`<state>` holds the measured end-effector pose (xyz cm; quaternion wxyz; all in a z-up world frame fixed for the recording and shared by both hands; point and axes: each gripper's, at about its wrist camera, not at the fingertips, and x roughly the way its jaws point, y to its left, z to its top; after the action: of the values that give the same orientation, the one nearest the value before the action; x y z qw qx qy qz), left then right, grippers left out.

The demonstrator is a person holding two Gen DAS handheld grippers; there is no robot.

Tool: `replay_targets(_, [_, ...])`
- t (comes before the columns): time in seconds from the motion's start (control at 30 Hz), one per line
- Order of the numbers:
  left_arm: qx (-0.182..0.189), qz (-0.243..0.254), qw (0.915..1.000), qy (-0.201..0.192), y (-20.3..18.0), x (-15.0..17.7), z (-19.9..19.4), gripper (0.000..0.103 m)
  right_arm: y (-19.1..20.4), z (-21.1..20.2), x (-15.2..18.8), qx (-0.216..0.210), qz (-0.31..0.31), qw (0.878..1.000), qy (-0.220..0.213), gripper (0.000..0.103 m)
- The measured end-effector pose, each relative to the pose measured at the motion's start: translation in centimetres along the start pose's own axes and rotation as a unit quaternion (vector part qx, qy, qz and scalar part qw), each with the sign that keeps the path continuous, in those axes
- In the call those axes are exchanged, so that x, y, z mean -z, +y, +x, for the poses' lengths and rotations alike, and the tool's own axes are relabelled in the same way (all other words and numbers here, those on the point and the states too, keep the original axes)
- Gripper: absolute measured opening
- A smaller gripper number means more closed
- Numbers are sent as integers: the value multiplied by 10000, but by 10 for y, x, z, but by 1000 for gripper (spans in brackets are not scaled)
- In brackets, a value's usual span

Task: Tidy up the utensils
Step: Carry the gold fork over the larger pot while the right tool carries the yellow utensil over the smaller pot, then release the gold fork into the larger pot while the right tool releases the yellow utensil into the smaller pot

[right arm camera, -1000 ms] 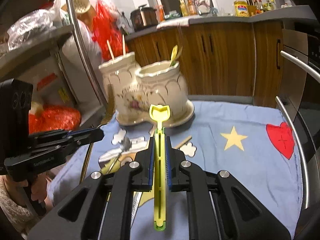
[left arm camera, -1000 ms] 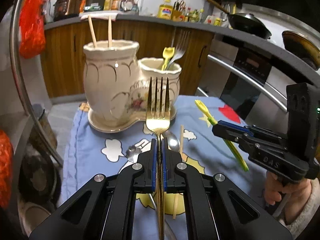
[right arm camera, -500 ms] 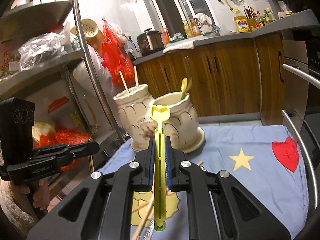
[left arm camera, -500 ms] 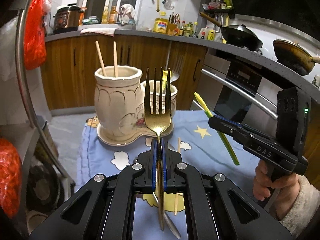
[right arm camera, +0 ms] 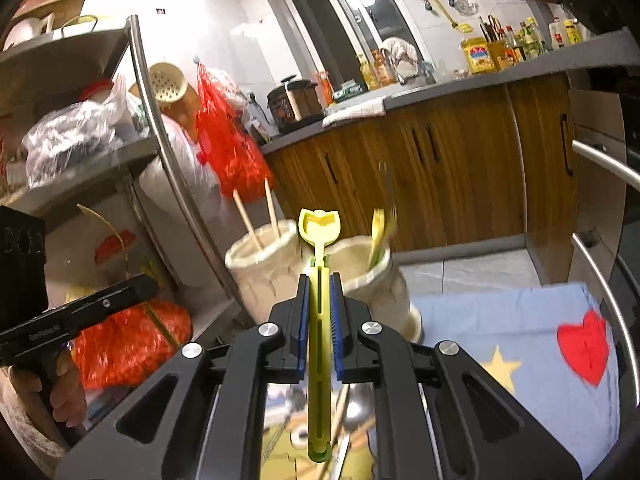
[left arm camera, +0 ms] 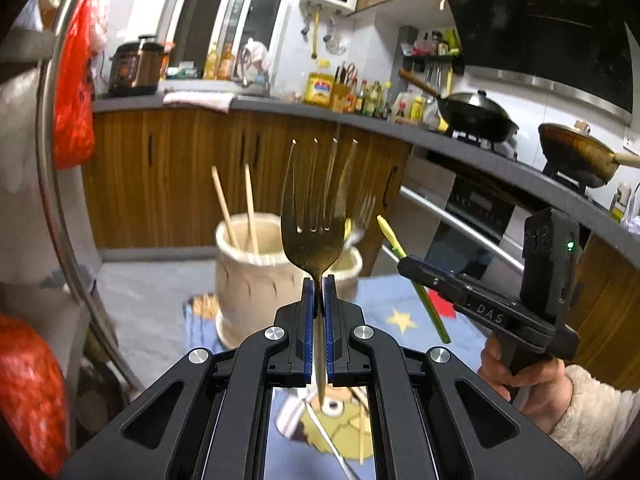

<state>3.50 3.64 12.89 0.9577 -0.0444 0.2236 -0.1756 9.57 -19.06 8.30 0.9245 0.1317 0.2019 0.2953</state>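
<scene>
My left gripper is shut on a gold fork, held tines-up above the table. My right gripper is shut on a yellow-green plastic fork; it also shows in the left wrist view, with its utensil sticking out. Ahead stand two joined cream ceramic holders: the taller one holds two wooden chopsticks, the shorter one holds a yellow utensil and a metal fork. Both grippers hover in front of the holders, higher than their rims.
A blue cartoon cloth covers the table; a spoon and chopsticks lie on it below my grippers. A metal rack with red bags stands to the left. Wooden cabinets and an oven handle lie behind and to the right.
Both grippers have risen with their utensils; the holders now sit lower in both views. The two grippers stay side by side.
</scene>
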Motion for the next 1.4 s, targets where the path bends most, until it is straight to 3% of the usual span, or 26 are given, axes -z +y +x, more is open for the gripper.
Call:
replay_targets(0.27, [-160,330,9981,-488,0,-68,-7,5,-2,35,-39,48,90,9998,-183,10])
replay_targets(0.6, [-602,530,9938,-765,5,-120,31,5,-5,93,-61,145,-100,9989,-430,10])
replay_targets(0.83, [-724,479,9941,-649,19,-111,58,5,-15,116,-55,204,-85,9986,-489,10])
replay_targets(1.07, [-721,382,9961,-346,32,-84,84,5,-3,126,-39,408,-700,9954,-508,10])
replay_targets(1.4, [-625,330,9973,-218,33,-66,86,5,13,126,-16,684,-1309,9879,-463,10])
